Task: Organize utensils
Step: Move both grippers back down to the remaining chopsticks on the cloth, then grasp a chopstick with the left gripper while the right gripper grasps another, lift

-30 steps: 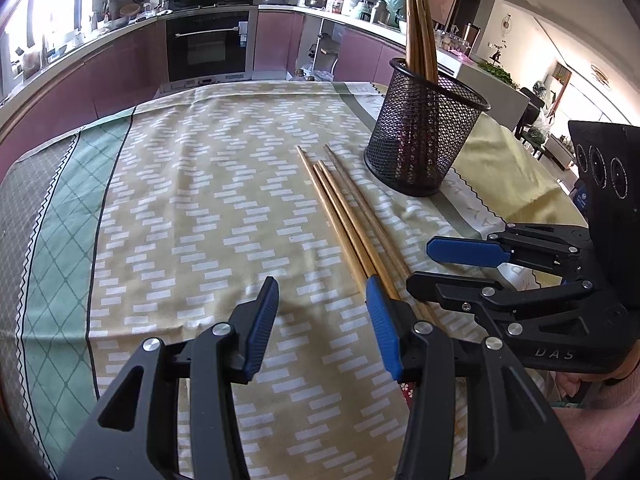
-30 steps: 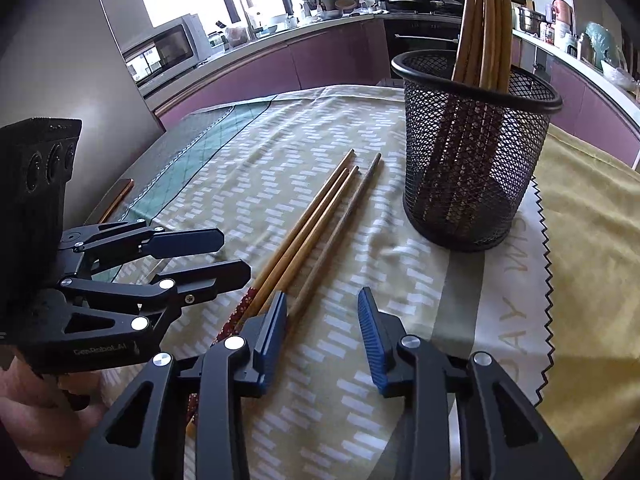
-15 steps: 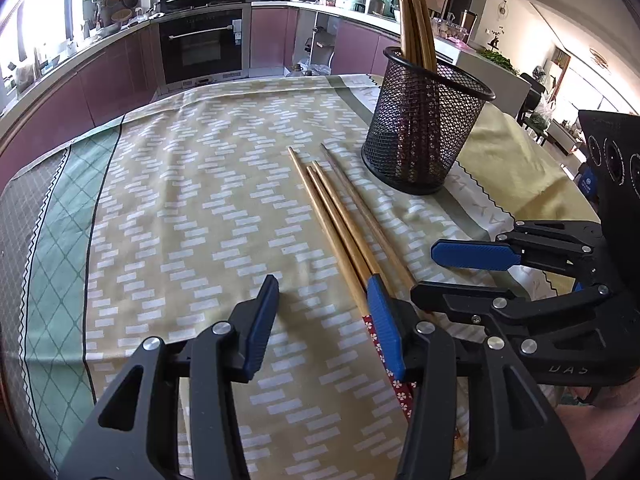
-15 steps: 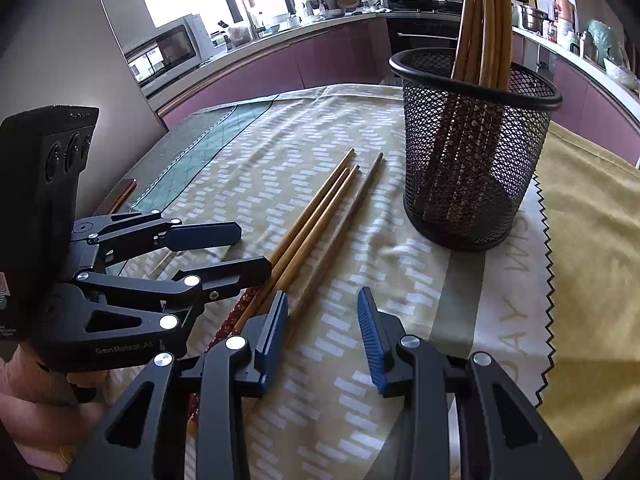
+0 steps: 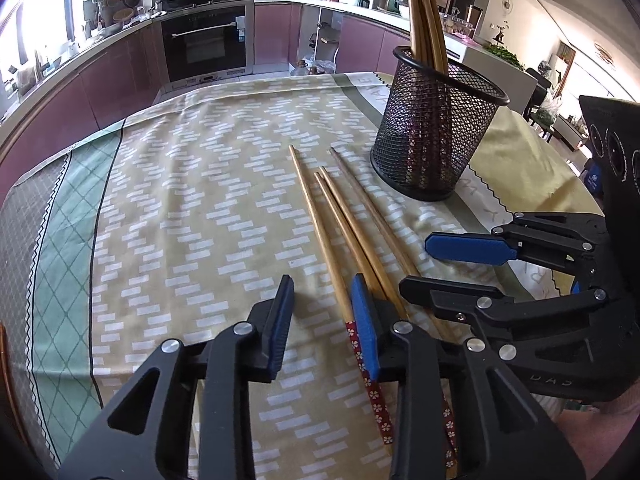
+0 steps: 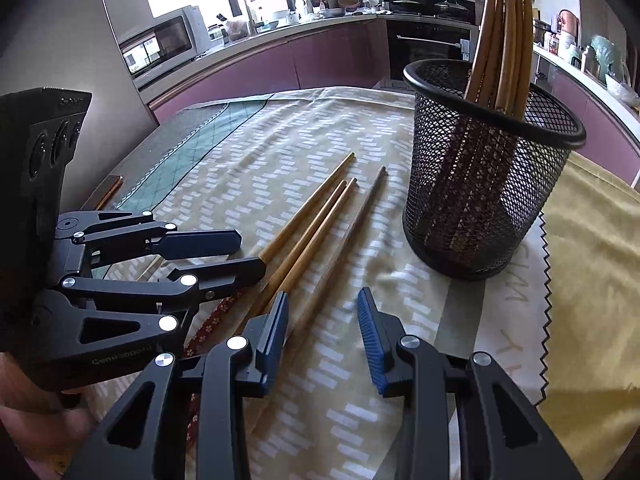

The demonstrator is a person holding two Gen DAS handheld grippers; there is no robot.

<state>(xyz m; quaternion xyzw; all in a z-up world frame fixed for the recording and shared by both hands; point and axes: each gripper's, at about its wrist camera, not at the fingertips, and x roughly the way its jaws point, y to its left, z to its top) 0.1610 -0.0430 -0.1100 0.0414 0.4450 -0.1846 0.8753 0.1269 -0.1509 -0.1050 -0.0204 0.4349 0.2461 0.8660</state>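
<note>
Four loose chopsticks [image 5: 340,236] lie side by side on the tablecloth [image 5: 192,208], thin tips toward the cup [image 5: 436,128]. They are pale wood; the thick ends carry a red band with small white flowers. The cup is black wire mesh, upright just beyond them, with more chopsticks [image 6: 504,32] standing in it, tips up.

The left gripper [image 5: 324,320] has just been closing its jaws. They are still apart, and one chopstick passes between them, close to the right pad; whether that pad touches it cannot be told. The right gripper [image 6: 324,320] is partly open and holds nothing; bare cloth lies between its pads, and the chopsticks run beside and under its left finger.

The cloth is yellow-beige with white dashes, a green diamond border and a plain yellow strip with a zigzag edge. Around it stands a kitchen with mauve cabinets [image 5: 120,76] and a built-in oven [image 5: 206,40].

Only the right wrist view shows the microwave [image 6: 160,46] and bright window, and the left gripper from the side. Only the left wrist view shows the flowered ends clearly and a lit room beyond the cup.
</note>
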